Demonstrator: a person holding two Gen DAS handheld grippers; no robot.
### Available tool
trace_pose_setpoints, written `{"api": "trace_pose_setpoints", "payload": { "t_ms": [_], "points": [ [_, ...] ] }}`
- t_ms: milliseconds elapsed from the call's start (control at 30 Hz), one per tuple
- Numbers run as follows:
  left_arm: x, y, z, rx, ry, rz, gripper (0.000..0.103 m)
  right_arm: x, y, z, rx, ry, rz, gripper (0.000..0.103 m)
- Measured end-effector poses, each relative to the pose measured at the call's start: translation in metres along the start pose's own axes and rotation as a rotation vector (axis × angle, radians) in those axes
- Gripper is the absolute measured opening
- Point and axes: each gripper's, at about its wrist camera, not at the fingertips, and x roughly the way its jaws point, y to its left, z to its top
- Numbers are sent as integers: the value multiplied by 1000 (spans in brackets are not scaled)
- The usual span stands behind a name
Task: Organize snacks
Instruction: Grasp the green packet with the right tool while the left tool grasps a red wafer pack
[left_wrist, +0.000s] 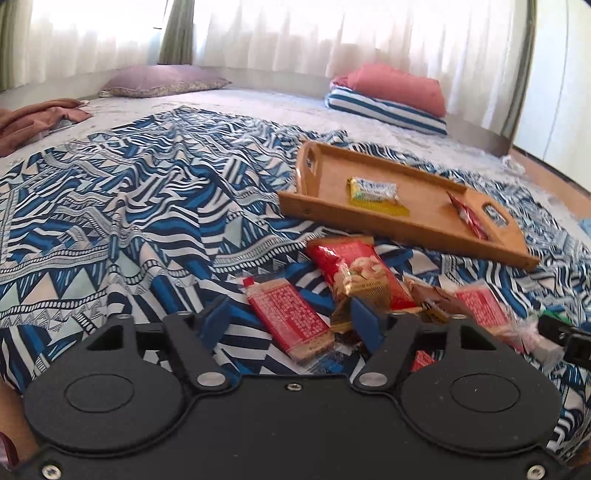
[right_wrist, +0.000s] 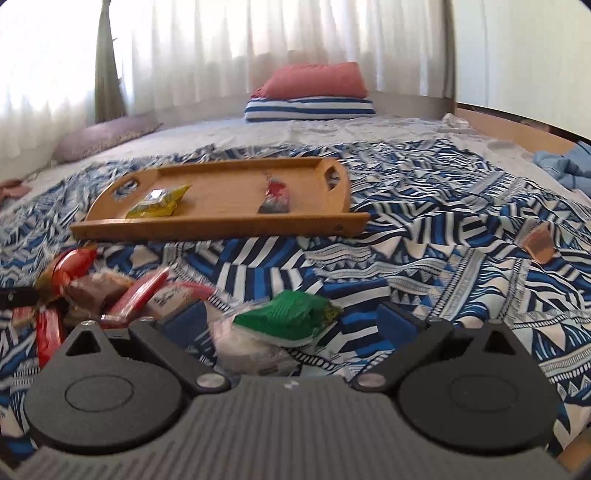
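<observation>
Right claw, jaws wide, straddles a green snack packet on the bed. Left claw, jaws spread, straddles a red wafer bar. Beyond both lies the wooden tray, holding a yellow packet.

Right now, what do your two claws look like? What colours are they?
Each claw has two blue fingertip pads on black linkage arms with silver rivets. The left claw has a smooth black base with two round discs. The right claw has the same discs but a ribbed, greyer base. No cables show.
</observation>
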Motion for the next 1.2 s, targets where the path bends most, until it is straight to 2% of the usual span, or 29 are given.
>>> {"api": "trace_pose_setpoints", "payload": {
  "t_ms": [67, 233, 333, 500, 700, 833, 1000, 1100, 1200],
  "points": [
    [-1, 2, -1, -10, -8, 27, 65, 0, -4, 1, 18, -13, -69, 100],
    [-1, 5, -7, 38, -3, 112, 65, 2, -12, -4, 15, -12, -144, 99],
    [-3, 5, -10, 62, -10, 117, 66, 4, -13, -8, -17, -8, -188, 99],
    [1, -7, -8, 89, 5, 88, 67, 7, -10, -8, -47, -9, -185, 98],
    [17, -23, -4, 105, 47, 118, 67, 13, -5, -6, -61, 0, -164, 96],
    [19, -30, -4, 129, 45, 116, 65, 18, -2, -6, -65, 8, -152, 96],
    [16, -33, -7, 169, 33, 93, 41, 23, -4, -5, -46, 22, -142, 94],
    [12, -35, -7, 182, 29, 79, 33, 26, -6, -4, -30, 33, -127, 90],
    [9, -35, -7, 177, 19, 78, 33, 26, -6, -3, -26, 37, -112, 84]
  ]
}}
